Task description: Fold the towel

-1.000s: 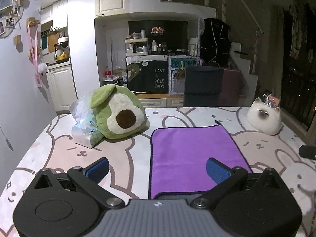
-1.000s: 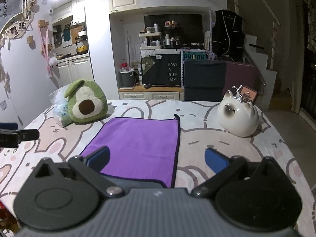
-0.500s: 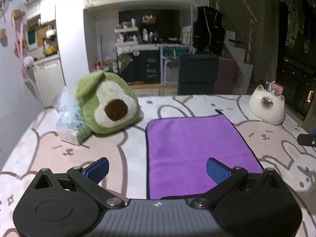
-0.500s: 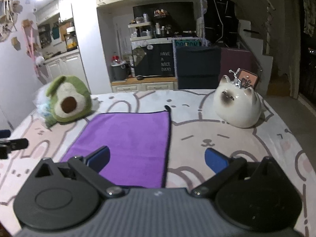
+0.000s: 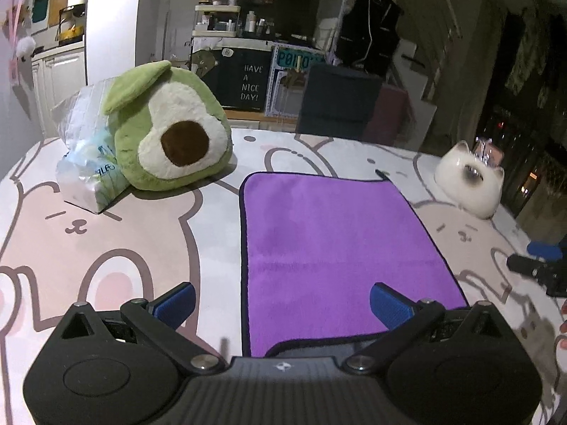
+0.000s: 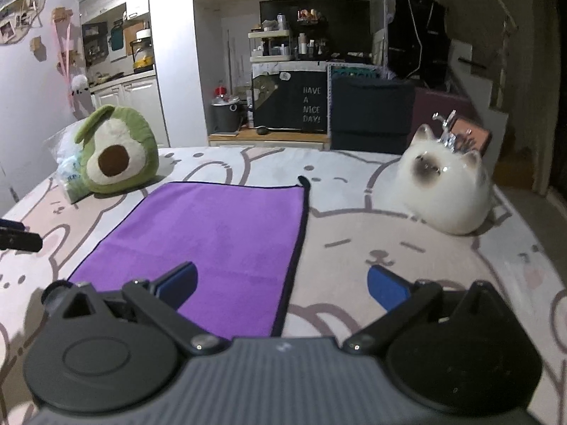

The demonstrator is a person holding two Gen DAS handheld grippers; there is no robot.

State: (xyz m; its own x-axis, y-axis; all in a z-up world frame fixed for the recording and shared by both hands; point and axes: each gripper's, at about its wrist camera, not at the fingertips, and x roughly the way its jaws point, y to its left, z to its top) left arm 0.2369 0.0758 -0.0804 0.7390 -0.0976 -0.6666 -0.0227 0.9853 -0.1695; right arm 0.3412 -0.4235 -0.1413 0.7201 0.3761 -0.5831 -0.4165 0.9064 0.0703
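towel (image 5: 340, 248) nearer, left tool (image 5: 283, 301) advanced, agape

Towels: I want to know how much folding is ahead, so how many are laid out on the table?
1. A purple towel lies flat and unfolded mid-table, right of the avocado plush and left of the white cat figure. None other shows.

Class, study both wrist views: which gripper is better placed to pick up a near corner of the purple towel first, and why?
Roughly equal: left gripper straddles the purple towel at its near-left edge, right gripper at its near-right edge. Both are open, neither touching yet; slight edge to the left.
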